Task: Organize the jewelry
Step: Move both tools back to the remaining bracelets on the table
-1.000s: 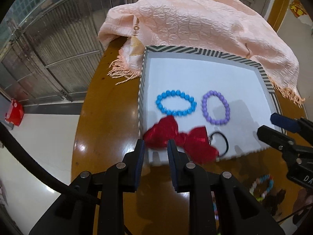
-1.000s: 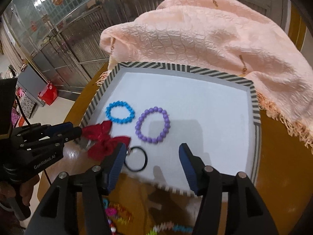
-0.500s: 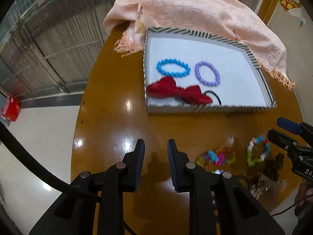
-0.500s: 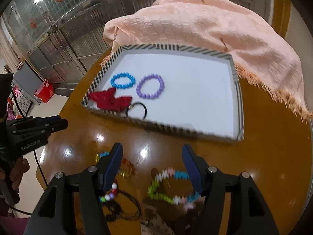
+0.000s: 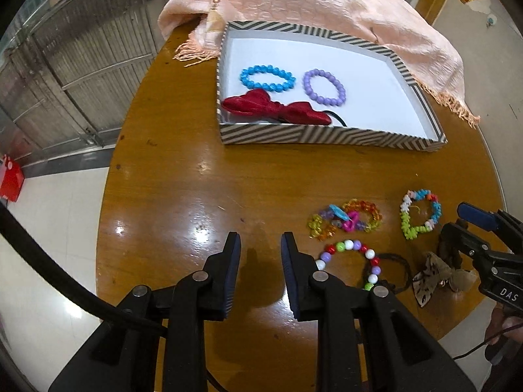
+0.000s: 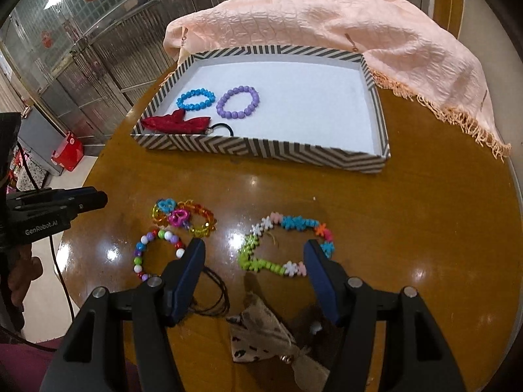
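Observation:
A striped tray (image 5: 327, 135) (image 6: 261, 150) holds a blue bead bracelet (image 5: 267, 77) (image 6: 195, 99), a purple bead bracelet (image 5: 324, 87) (image 6: 238, 102), and a red bow hair tie (image 5: 278, 109) (image 6: 176, 123). On the table lie a flower-bead bracelet (image 6: 284, 245) (image 5: 420, 217), a round-bead bracelet (image 6: 157, 251) (image 5: 353, 258), a clear multicolour bracelet (image 6: 184, 217) (image 5: 346, 223) and a tan bow (image 6: 264, 336) (image 5: 438, 277). My left gripper (image 5: 260, 245) is open and empty over bare table. My right gripper (image 6: 254, 250) is open and empty, low over the flower-bead bracelet.
A peach scarf (image 5: 310, 3) (image 6: 327, 19) drapes behind and beside the tray. The round wooden table's edge (image 5: 108, 196) is close on the left, with tiled floor below. A black cord loop (image 6: 212, 297) lies beside the tan bow.
Both grippers have pulled back from the tray toward the near side of the table. The red bow stays in the tray. The loose bracelets have come into view.

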Motion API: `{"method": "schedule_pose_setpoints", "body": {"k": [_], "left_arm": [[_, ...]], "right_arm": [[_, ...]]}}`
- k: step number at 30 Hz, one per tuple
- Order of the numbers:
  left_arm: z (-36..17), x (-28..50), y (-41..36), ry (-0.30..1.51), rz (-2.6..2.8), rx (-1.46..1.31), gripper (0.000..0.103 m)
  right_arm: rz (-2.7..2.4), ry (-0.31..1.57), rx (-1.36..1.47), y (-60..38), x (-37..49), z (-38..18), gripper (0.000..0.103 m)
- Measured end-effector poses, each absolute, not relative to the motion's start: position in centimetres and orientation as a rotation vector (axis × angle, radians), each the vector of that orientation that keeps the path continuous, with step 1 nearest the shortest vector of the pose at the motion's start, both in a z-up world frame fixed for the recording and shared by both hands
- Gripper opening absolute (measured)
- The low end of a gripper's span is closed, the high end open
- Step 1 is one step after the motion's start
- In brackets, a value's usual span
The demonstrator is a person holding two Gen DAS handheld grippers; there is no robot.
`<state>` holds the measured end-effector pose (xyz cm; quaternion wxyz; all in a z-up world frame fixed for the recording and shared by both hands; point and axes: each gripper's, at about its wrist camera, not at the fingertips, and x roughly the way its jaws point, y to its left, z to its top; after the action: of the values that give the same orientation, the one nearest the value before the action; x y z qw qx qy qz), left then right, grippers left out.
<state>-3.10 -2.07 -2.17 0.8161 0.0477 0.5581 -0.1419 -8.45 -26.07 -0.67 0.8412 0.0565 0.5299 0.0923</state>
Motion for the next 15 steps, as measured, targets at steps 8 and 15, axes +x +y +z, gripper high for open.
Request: {"method": "schedule_pose_setpoints", "body": {"k": [8, 15], "left_arm": [[-2.1, -3.6, -3.0, 1.181, -0.322, 0.122, 0.019], [-2.5, -3.7, -3.5, 1.196, -0.327, 0.125, 0.019]], "right_arm": [[0.194, 1.115, 0.12, -26.6, -9.6, -0.3, 0.066], [0.155, 1.122, 0.149, -28.6, -10.4, -0.6, 0.066]]}}
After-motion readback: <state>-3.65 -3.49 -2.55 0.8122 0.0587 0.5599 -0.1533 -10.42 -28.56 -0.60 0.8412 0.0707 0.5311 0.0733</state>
